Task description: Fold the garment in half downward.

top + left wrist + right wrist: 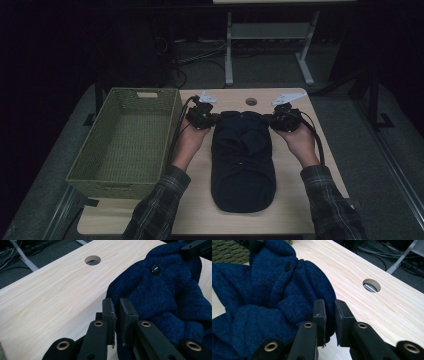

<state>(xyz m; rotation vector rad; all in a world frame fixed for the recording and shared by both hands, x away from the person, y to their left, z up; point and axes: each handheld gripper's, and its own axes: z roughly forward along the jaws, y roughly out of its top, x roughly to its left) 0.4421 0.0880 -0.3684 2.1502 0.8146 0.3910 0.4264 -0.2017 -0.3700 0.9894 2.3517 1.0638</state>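
The wooden table (pixel 300 165) is carrying everything here, with a woven green basket (pixel 125 142) sitting empty along its left side. Down the middle is lying a dark blue knitted garment (pixel 243 160), folded into a long bundle whose long axis is running from the person's edge away toward the far edge, where a round cable hole (pixel 251 101) is showing in the tabletop.

Both hands are working the far end. The left gripper (pixel 202 116) is sitting at the far left corner of the bundle and the right gripper (pixel 285 119) at the far right corner, roughly level with each other. In the left gripper view the jaws are standing nearly together right against the knit's edge (whether wool is actually caught between them, I can't tell). In the right gripper view the jaws are pinching a fold of the knit, near a small dark button (pixel 288 267).

The basket lies to the left, nearer the left hand, so I'd guess any lift would be swinging that way.
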